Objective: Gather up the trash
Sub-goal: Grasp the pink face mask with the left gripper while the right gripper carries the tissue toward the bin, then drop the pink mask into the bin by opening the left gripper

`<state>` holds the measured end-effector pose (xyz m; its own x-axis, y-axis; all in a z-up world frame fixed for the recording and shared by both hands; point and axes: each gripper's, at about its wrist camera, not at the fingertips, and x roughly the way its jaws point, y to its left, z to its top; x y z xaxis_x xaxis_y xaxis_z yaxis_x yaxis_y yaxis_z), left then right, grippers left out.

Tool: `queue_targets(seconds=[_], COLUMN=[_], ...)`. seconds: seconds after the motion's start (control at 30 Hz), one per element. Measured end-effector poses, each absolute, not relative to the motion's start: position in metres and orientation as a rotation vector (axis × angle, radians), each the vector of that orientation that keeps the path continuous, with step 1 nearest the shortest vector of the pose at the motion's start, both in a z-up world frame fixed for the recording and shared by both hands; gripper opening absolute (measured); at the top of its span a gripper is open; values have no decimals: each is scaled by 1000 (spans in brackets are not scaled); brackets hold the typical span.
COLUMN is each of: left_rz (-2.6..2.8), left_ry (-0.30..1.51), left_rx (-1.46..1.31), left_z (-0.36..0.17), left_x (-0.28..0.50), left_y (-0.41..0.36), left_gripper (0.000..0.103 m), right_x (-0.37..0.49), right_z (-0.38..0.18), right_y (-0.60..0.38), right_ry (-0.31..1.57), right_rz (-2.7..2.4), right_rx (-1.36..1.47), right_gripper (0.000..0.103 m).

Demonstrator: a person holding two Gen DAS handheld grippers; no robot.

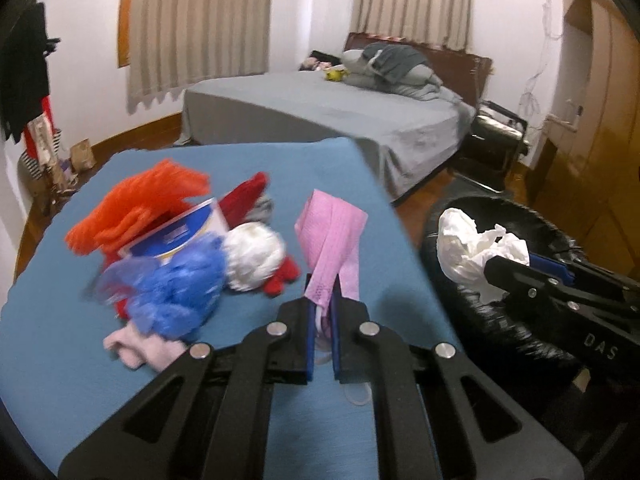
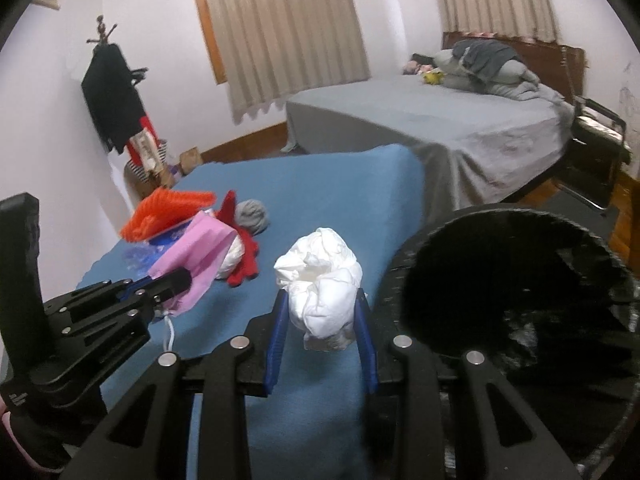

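Observation:
My left gripper [image 1: 322,286] is shut on a pink face mask [image 1: 332,236] and holds it above the blue table [image 1: 260,160]; it also shows in the right wrist view [image 2: 182,276], where the mask [image 2: 200,252] hangs from it. My right gripper [image 2: 322,300] is shut on a crumpled white tissue [image 2: 320,280], held beside the black-lined trash bin [image 2: 520,300]. In the left wrist view the right gripper [image 1: 508,264] holds the tissue [image 1: 472,248] over the rim of the bin [image 1: 500,320].
On the table's left lies a pile: an orange ribbed item [image 1: 136,204], a blue-and-white packet [image 1: 180,236], a blue plastic bag [image 1: 176,288], a white ball [image 1: 254,258], red gloves [image 1: 280,276], a pale pink cloth [image 1: 140,346]. A grey bed [image 1: 320,112] stands behind.

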<state>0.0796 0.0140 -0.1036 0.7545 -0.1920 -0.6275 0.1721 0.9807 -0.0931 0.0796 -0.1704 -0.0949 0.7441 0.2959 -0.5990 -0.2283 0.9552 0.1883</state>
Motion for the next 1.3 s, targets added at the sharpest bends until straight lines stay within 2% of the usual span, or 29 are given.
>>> queue_targets(seconds=[0.43,0.63,0.73,0.8,0.83,0.9,1.03,1.17,1.3], left_rz=[-389,-488,-544,-558,-565,-567,-537,-447,-354], left_ry=[689,701,716,723,728,736,722,680,650], left_rx=[-25,-24,-22,-19,-21,-32,-35,-38,-19], left_z=[-96,-101,-109,-113,-115,-117,-116,-110,-106], left_x=[100,117,124,126,128,127,125,117,108], left_y=[-73,-120,-143,-152,-155,-156,-145,-112,-76], left_gripper=[6,8,21,36,39,54,59,71,73], right_x=[68,63,62,61,60,58,57,61,65], right_z=[-94,-103,-106,-105,-105,-103,-99,-94,-86], right_y=[-257,-288,-303,-309,-314,-317,-317,-304,-279], right_ry=[659,677,681,676,673,664,648,631,614], right_rz=[47,-57,-102,-123,-132,-151,-161,-129,-70], right_rx=[168,178,196,204,205,201,196,185,157], right_gripper=[32,37,44,51,54,67,82,95,97])
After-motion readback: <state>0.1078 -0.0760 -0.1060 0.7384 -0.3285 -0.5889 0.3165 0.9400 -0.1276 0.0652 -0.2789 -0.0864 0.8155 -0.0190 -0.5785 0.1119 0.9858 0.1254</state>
